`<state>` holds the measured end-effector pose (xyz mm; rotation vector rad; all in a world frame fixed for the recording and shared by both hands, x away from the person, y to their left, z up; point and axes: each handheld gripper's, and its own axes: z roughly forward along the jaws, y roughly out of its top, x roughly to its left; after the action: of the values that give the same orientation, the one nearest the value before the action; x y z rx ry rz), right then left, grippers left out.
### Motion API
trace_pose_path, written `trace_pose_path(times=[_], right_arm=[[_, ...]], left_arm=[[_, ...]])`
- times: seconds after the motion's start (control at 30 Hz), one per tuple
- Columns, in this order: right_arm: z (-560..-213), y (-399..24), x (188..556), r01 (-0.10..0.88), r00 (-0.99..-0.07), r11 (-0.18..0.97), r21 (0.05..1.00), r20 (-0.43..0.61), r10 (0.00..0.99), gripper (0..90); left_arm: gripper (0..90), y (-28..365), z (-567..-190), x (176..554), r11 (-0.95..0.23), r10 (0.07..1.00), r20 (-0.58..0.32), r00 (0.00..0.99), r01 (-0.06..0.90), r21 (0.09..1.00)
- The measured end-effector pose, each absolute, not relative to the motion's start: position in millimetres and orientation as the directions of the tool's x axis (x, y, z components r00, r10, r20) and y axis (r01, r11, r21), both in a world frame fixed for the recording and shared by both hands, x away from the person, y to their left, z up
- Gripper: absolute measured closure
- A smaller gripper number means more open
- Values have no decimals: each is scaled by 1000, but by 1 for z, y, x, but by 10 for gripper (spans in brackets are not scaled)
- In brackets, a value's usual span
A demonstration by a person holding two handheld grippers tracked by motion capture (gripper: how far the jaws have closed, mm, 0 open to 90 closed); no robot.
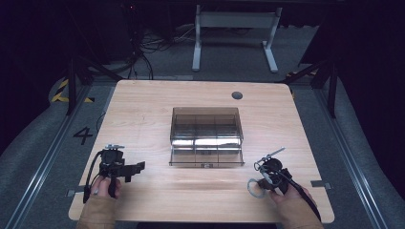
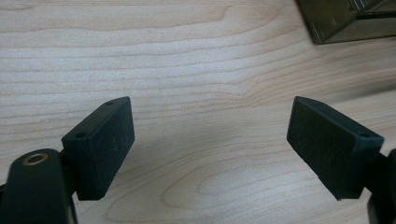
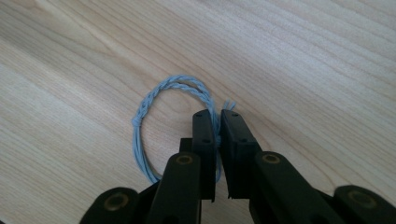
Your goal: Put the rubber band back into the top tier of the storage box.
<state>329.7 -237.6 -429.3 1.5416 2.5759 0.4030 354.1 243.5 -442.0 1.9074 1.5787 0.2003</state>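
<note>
The right gripper (image 3: 217, 122) pinches a blue string loop (image 3: 154, 112) lying on the bench (image 1: 157, 102) — so thin it could slip free when lifted. The left gripper (image 2: 210, 140) hovers, jaws spread.

From up top I can't really make out what's inside the smoky plastic organizer box (image 1: 207, 136), glare washes out the middle row and the compartments are too small to read. In my left gripper (image 2: 210, 140) view that box (image 2: 348, 18) is chopped off by the top and right edges, just a corner showing. On my right gripper (image 3: 218, 128) view, part of the blue cord loop (image 3: 159, 105) disappears behind the jaws, so I can't tell how its near side lies.
</note>
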Motion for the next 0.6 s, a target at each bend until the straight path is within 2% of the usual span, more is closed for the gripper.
trace_pose_path(times=[0.6], right_arm=[[-394,-242,329,823,-497,446,352,66,865,847]], left_arm=[[158,242,-442,356,-71,923,-278,267,826,559]])
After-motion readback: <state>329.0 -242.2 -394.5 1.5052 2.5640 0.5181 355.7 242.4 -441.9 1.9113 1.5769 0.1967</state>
